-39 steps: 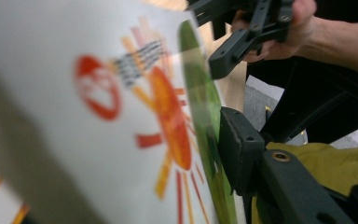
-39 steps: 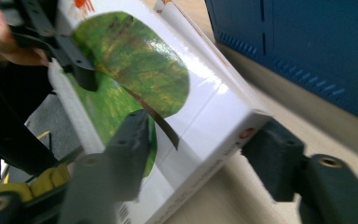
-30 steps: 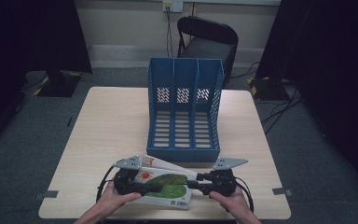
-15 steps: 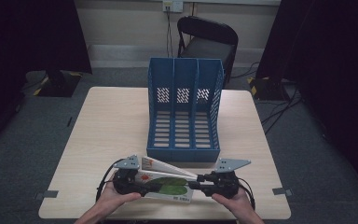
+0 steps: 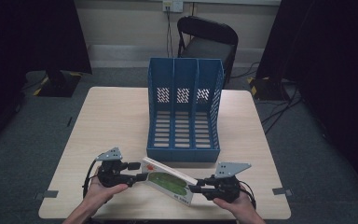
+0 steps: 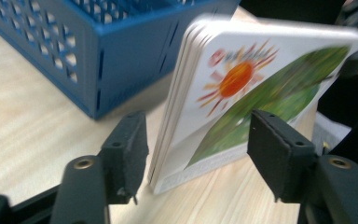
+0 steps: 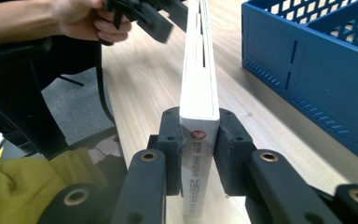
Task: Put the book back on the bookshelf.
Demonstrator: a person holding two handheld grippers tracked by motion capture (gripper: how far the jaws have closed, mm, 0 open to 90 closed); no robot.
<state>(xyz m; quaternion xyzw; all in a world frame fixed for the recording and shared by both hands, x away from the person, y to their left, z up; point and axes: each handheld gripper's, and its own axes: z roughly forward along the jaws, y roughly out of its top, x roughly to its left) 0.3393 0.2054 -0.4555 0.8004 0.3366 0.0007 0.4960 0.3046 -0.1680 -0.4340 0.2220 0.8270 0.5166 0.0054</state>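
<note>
Right gripper [image 5: 198, 189] clamps the book [image 5: 170, 180] by its spine, standing it on edge just before the blue file rack [image 5: 185, 114], while left gripper [image 5: 142, 176] straddles its other end wide, likely steadying.

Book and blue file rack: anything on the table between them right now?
Nothing: between the book and the blue file rack there is bare table, as the high view shows; the right gripper clamps the book's spine.
</note>
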